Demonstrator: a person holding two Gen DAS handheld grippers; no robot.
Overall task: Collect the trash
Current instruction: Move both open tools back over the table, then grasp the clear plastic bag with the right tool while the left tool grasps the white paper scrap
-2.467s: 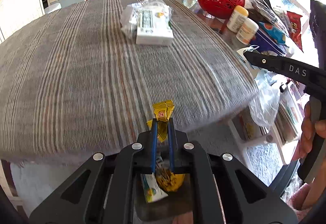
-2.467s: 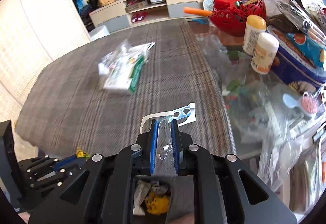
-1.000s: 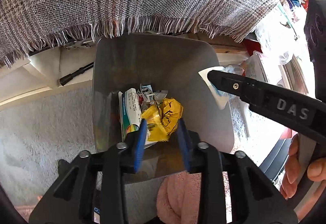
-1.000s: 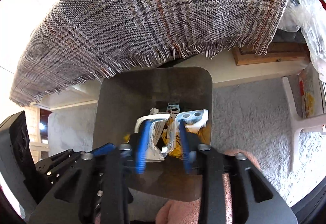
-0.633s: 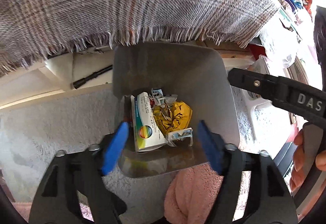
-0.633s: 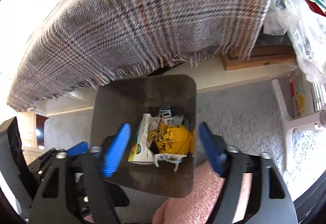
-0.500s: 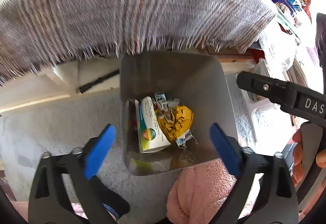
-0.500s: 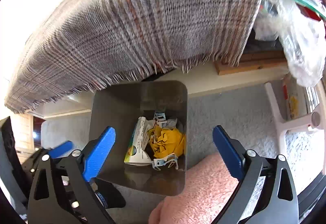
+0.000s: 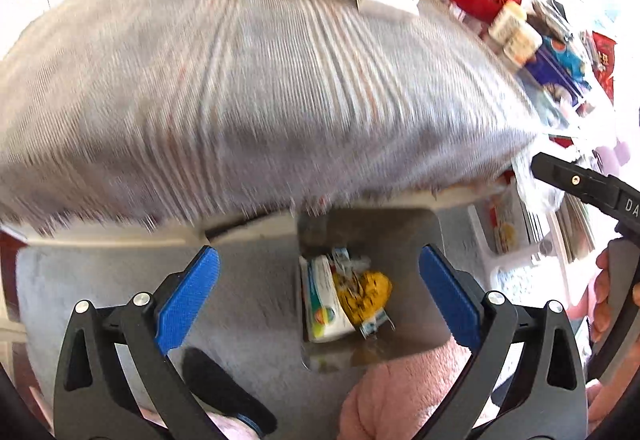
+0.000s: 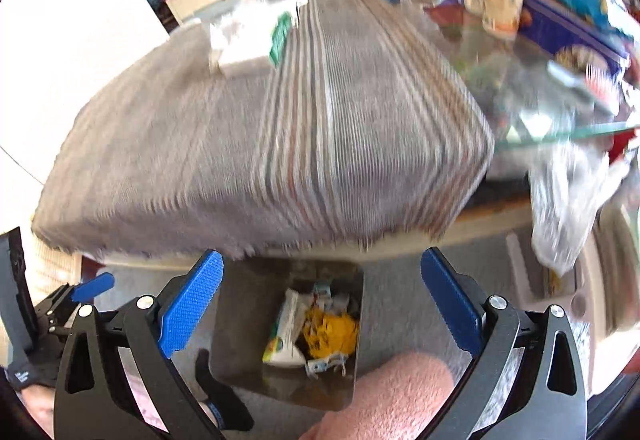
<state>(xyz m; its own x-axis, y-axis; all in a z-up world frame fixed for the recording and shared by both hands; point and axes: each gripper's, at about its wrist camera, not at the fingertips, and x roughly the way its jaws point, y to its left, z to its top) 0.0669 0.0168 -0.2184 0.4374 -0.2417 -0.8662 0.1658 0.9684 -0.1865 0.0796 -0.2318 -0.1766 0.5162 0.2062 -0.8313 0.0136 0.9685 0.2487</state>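
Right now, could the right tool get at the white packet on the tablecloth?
Probably yes. The right tool is open and empty, and the packet lies uncovered on the tablecloth, with bare cloth between them.

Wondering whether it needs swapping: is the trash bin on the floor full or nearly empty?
Far from full. The trash bin holds a shallow pile at its bottom: a yellow wrapper, a white carton; bare walls above.

A plaid-covered table (image 9: 260,80) carries a bagged white box (image 10: 248,40).
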